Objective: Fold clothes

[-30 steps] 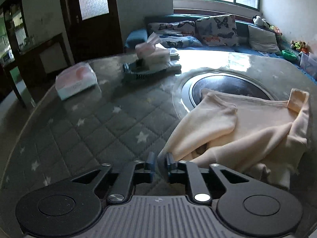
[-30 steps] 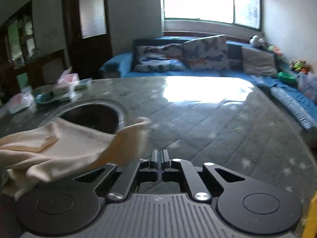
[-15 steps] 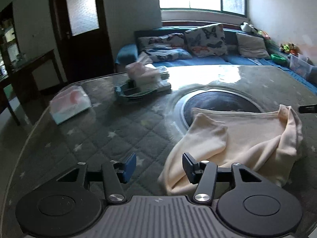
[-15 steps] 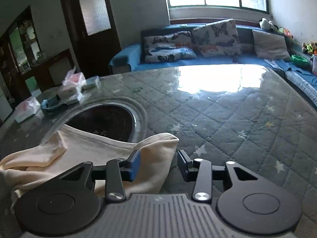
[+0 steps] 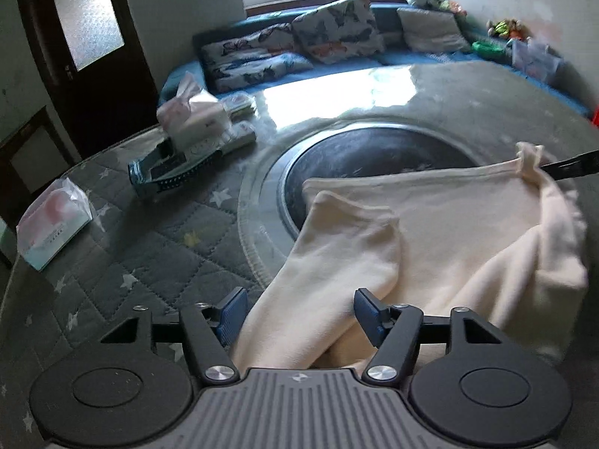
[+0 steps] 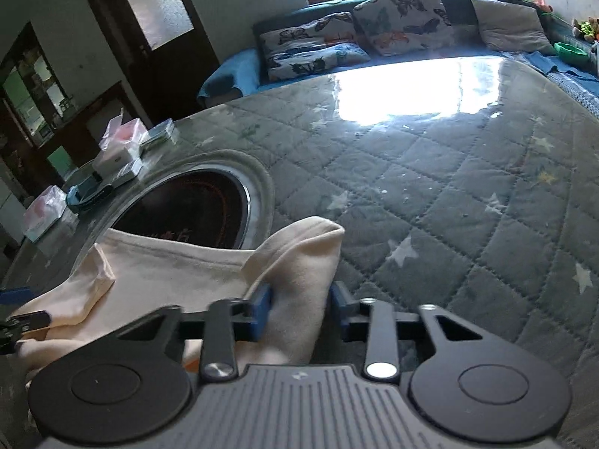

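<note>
Both claws opened wider since 0.5 s ago and dropped closer over the cloth. Left claw [image 5: 301, 312] gapes wide, grips nothing; a folded sleeve of the cream garment [image 5: 441, 232] lies between its blue pads [image 5: 233, 312], not pinched. Far left of that claw: wrapped tissue pack [image 5: 52, 226]; ahead-left, blue tray [image 5: 176, 170] with a tissue box [image 5: 194, 118] on it. Straight ahead, round dark hob [image 5: 374, 157] sunk in the quilted star-print surface [image 5: 161, 247], garment's top edge overlapping it. Right claw [image 6: 299, 308] also spread wide, holding nothing; garment corner [image 6: 299, 258] sits between its fingers, left pad [image 6: 260, 308] touching cloth, right one apart. Garment spreads left of this claw; bare surface to its right. Sofa [image 6: 374, 30] with cushions beyond.
</note>
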`<action>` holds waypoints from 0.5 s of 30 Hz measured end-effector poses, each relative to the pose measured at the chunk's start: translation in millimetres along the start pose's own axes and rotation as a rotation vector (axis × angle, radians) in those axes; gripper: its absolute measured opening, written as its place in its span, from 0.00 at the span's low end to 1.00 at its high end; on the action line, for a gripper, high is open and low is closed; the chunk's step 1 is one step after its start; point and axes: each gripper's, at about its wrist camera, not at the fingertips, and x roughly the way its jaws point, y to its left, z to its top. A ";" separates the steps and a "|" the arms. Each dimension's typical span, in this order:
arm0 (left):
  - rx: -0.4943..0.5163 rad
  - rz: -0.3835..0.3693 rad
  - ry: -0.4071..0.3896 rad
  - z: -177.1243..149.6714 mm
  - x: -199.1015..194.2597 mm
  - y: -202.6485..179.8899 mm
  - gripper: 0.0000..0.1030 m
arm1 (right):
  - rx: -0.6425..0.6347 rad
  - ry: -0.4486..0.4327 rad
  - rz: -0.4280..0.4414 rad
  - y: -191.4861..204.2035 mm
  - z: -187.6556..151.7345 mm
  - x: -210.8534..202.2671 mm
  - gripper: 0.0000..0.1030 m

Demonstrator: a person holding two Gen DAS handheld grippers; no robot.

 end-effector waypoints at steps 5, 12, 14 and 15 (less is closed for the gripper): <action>-0.042 -0.060 -0.023 -5.2 0.8 9.8 0.13 | -0.036 -0.031 0.006 7.8 -1.3 -9.0 0.10; -0.149 0.061 -0.098 -17.0 -24.9 36.6 0.02 | -0.066 -0.161 -0.039 10.5 2.5 -47.2 0.09; -0.199 0.101 -0.102 -23.1 -32.0 49.2 0.02 | -0.061 -0.187 -0.055 6.7 2.6 -58.3 0.09; -0.224 0.121 -0.104 -26.1 -35.5 55.5 0.02 | -0.058 -0.199 -0.065 4.3 1.7 -63.8 0.09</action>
